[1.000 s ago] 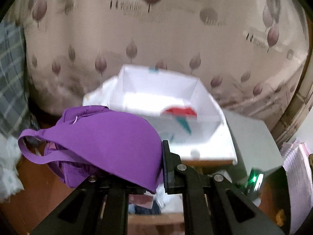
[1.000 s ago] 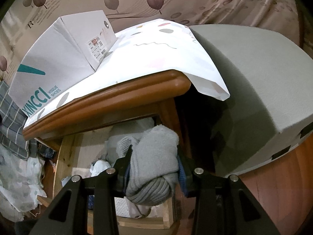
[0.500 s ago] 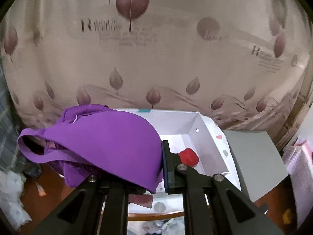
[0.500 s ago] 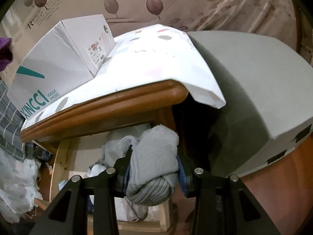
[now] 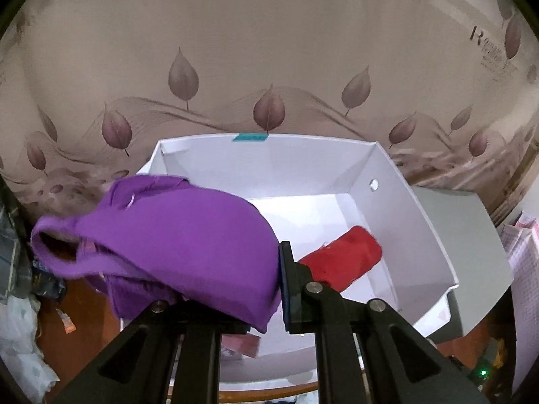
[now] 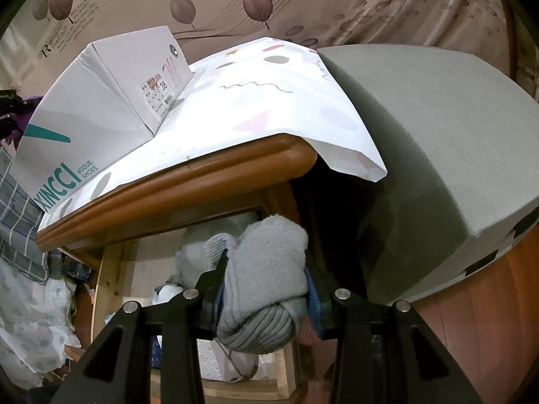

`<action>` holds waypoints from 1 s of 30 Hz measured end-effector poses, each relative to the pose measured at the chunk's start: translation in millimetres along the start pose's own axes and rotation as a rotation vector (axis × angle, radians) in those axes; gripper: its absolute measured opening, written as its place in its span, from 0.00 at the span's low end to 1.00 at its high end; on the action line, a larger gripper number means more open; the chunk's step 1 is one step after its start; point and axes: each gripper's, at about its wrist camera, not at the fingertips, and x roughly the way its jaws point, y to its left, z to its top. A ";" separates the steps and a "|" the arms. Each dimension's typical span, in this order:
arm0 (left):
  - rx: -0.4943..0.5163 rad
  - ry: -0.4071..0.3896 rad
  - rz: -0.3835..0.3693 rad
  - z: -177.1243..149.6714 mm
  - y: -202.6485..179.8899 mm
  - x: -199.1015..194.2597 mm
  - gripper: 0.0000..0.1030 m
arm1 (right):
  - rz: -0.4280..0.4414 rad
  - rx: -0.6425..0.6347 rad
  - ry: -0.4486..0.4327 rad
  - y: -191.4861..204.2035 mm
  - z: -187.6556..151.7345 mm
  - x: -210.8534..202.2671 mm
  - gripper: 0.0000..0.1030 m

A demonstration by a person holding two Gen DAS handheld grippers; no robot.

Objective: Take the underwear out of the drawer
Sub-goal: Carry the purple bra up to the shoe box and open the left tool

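My left gripper (image 5: 235, 289) is shut on a purple bra (image 5: 175, 239) and holds it over the near left corner of an open white shoe box (image 5: 414, 208). A rolled red garment (image 5: 347, 259) lies inside the box. My right gripper (image 6: 266, 289) is shut on a grey rolled sock bundle (image 6: 266, 286), below the wooden table edge (image 6: 188, 185) and in front of the open drawer (image 6: 141, 269) that holds more pale clothes. The same shoe box (image 6: 97, 114) stands on the table above.
A white patterned cloth (image 6: 269, 101) covers the table top. A grey padded block (image 6: 438, 141) stands to the right of the table. A leaf-print curtain (image 5: 269, 67) hangs behind. Plaid fabric (image 6: 17, 219) and white cloth lie at the left.
My left gripper has risen and moved forward with the bra, from below the box rim to over the box. My right gripper has hardly moved with the socks.
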 end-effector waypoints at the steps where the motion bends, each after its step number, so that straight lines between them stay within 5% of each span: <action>1: 0.002 0.033 0.013 -0.8 0.2 1.4 0.12 | -0.001 -0.002 0.001 0.8 -0.2 0.5 0.37; 10: 0.008 0.053 0.044 -8.2 5.6 5.4 0.20 | -0.006 -0.008 0.004 3.0 -1.1 3.0 0.37; 15: 0.023 0.027 0.079 -11.0 4.5 -2.5 0.36 | -0.007 -0.014 0.007 4.0 -0.8 3.7 0.38; 22: 0.009 0.007 0.037 -22.4 4.0 -23.5 0.50 | 0.002 -0.013 0.006 3.3 -1.0 3.6 0.38; 27: 0.062 -0.059 0.022 -34.0 -6.9 -45.4 0.73 | 0.004 -0.027 0.006 6.6 -2.1 3.9 0.38; 30: 0.114 -0.084 0.025 -39.7 -16.6 -58.2 0.77 | 0.004 -0.034 0.005 9.0 -2.5 4.4 0.38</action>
